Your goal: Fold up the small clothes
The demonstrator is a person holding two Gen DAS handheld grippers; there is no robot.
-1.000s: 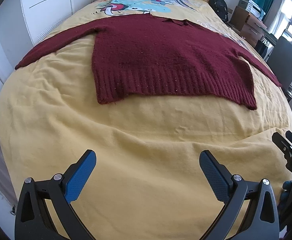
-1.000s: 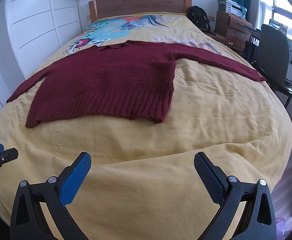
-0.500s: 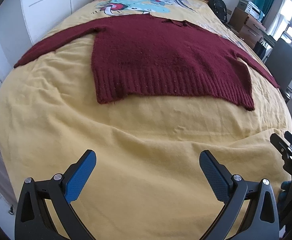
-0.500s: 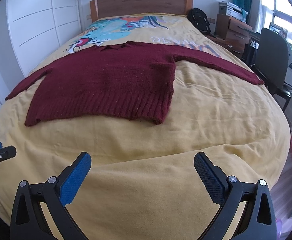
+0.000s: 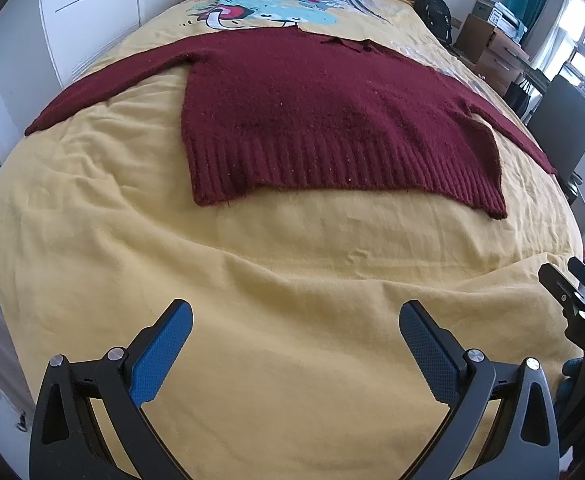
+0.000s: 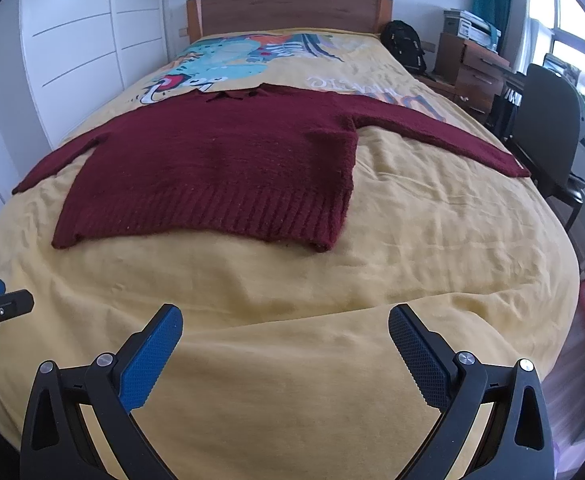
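Maroon sweater [image 5: 332,120] lies flat and unfolded on the bed [image 5: 292,280], which is covered by a yellow blanket; both sleeves spread outward, ribbed hem toward the cameras. In both wrist views it sits at 12 o'clock, well apart from the tongs. Left tongs [image 5: 295,354]: jaws wide apart, holding nothing, above bare blanket. Right tongs [image 6: 285,354]: jaws likewise wide apart, empty. Office chair [image 6: 548,136] stands at 3 o'clock beside the bed.

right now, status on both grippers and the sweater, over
Left gripper and right gripper: jaws open, empty, short of the hem. Maroon sweater flat on yellow bedspread, sleeves spread, unfolded. Nothing in the way.
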